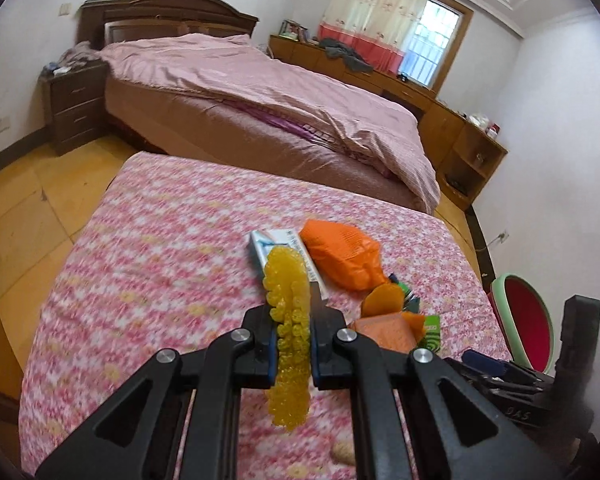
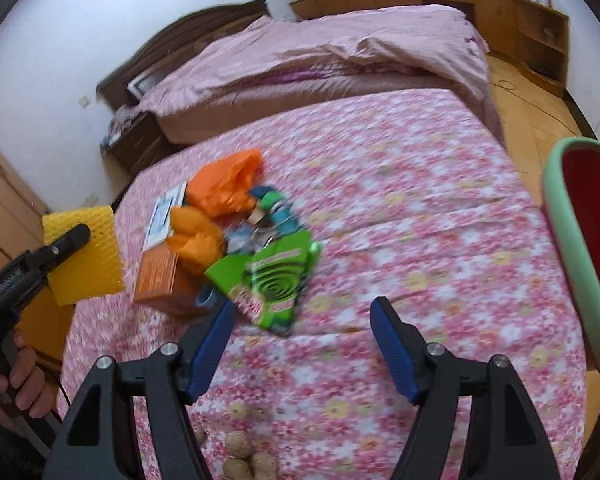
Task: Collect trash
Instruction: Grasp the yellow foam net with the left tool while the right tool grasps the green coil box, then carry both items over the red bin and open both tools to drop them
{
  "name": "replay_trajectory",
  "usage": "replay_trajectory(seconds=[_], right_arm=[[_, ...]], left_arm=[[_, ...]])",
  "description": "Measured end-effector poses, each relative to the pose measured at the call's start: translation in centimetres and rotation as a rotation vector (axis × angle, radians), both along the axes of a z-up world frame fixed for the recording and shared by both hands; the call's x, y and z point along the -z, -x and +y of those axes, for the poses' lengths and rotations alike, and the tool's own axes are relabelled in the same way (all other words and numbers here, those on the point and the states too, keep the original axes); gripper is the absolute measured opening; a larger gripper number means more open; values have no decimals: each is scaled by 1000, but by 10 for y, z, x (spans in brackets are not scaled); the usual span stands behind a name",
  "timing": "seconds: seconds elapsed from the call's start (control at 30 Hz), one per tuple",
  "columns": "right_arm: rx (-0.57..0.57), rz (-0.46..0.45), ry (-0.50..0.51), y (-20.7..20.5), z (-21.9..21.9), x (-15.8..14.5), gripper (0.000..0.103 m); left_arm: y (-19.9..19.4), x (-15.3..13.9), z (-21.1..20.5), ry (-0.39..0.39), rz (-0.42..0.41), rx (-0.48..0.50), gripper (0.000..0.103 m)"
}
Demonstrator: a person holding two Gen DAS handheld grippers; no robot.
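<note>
Bedroom: floral pink cloth [image 2: 380, 208] covers work surface, pink-quilted bed [image 1: 260, 92] behind, wooden floor, curtained window [image 1: 384, 20]. Trash pile [image 2: 236, 236] near cloth's middle: orange bags, boxes, green packet. Left gripper [image 1: 293, 344] clamps yellow bubble sheet [image 1: 290, 320], lifted beside pile. Right gripper [image 2: 302, 344] wide, empty. Red bin [image 2: 592, 248] at right edge.

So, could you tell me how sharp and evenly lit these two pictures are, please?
Left wrist view: the floral cloth is smeared by motion, the yellow sheet in the left hand-held gripper is sharper, and the window glares white. Right wrist view: the green packet and trash pile are blurred; fisheye bends the room in both.
</note>
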State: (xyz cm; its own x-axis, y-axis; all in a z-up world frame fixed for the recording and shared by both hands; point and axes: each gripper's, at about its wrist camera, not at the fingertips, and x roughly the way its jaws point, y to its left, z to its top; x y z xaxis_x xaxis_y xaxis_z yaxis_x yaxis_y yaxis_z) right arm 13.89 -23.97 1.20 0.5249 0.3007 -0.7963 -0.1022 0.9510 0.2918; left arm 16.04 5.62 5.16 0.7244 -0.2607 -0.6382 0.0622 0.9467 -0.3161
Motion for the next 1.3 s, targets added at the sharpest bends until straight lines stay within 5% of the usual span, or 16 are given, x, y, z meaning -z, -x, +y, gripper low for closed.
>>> replay_trajectory(seconds=[0.3,0.37,0.43,0.47,0.67,1.3], right_arm=[[-33,-9,132,-12,27,14,73],[-23,-24,137,-15,29,15,65],[-15,-50,185,-15,31,16,43],[-14,-52,197,-16,31,16,43],[15,-49,87,0,11,4,40],[244,-207,16,89,-93,-68,40]], left_arm=[[15,1,8,39,-7,9,10],[18,-1,5,44,-8,18,10],[23,-3,1,50,-5,27,10],[26,-4,-1,49,-7,33,10],[42,-19,-17,54,-24,70,10],[54,-53,-110,52,-63,278,10]])
